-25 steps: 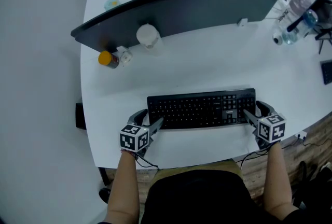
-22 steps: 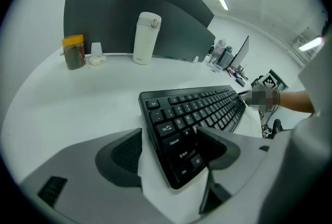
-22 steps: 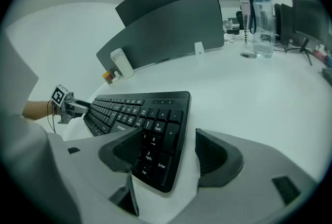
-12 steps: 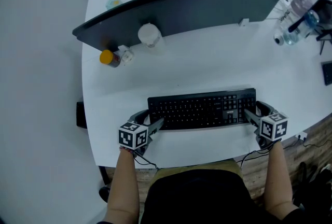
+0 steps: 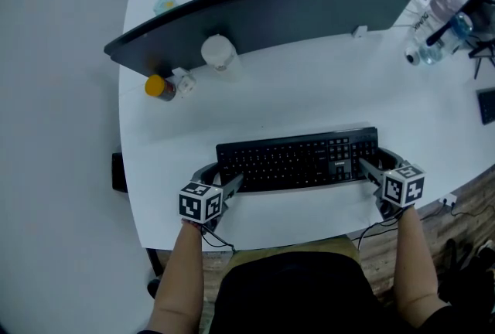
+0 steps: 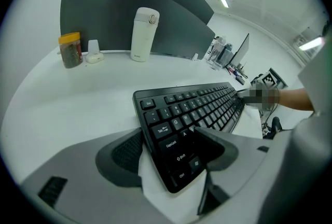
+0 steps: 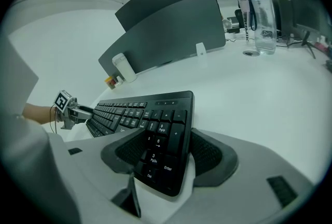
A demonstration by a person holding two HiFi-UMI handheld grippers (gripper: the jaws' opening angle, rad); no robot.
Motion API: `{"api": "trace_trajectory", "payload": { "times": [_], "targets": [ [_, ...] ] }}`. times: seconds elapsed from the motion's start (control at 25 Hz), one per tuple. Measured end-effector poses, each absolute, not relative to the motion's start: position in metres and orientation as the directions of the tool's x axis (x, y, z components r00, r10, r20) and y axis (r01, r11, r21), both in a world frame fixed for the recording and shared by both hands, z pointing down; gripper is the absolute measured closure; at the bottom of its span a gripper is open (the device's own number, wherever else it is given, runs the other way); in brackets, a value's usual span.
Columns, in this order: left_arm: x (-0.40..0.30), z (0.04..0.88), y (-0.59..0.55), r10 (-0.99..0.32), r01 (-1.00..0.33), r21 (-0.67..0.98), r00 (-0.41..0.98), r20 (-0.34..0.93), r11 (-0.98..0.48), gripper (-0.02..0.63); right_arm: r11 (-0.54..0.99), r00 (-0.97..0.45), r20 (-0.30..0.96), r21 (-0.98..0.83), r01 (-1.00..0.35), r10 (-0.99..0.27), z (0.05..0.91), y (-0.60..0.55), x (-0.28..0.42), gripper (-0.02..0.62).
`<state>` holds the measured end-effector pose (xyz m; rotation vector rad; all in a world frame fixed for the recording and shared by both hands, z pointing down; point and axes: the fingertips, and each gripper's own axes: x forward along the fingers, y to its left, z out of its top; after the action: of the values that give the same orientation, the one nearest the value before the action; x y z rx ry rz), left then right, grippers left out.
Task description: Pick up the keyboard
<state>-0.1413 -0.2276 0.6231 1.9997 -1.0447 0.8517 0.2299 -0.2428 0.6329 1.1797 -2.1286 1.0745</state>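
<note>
Head view is showing the keyboard (image 5: 298, 161) lying near the table's (image 5: 309, 93) front edge, long axis running left-right, the left gripper's (image 5: 222, 176) wide jaws just closing onto its left end, the right gripper (image 5: 377, 162) clamping the right end.

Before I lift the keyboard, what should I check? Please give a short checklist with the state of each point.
1. Keyboard end between left claw jaws: ok; they have just been closing.
2. Left pads pressing firmly: cannot tell.
3. Right claw grips the other end: ok.
4. Claws at opposite short ends, for balance: ok.
5. Flask and jar stand well away: ok.
</note>
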Motion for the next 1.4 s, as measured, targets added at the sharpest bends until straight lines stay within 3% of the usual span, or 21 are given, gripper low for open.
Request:
{"api": "trace_trajectory", "payload": {
  "times": [0.96, 1.4],
  "targets": [
    [-0.150, 0.609, -0.233, -0.477, -0.902, 0.225, 0.391, 0.787, -0.368, 0.311, 0.334, -0.462, 0.716, -0.327, -0.884, -0.523, 0.621, -0.256, 0.223, 0.318],
    [-0.150, 0.592, -0.246, -0.545, -0.920, 0.170, 0.350, 0.762, -0.353, 0.337, 0.318, -0.408, 0.679, -0.262, -0.911, -0.610, 0.606, -0.266, 0.228, 0.318]
  ]
}}
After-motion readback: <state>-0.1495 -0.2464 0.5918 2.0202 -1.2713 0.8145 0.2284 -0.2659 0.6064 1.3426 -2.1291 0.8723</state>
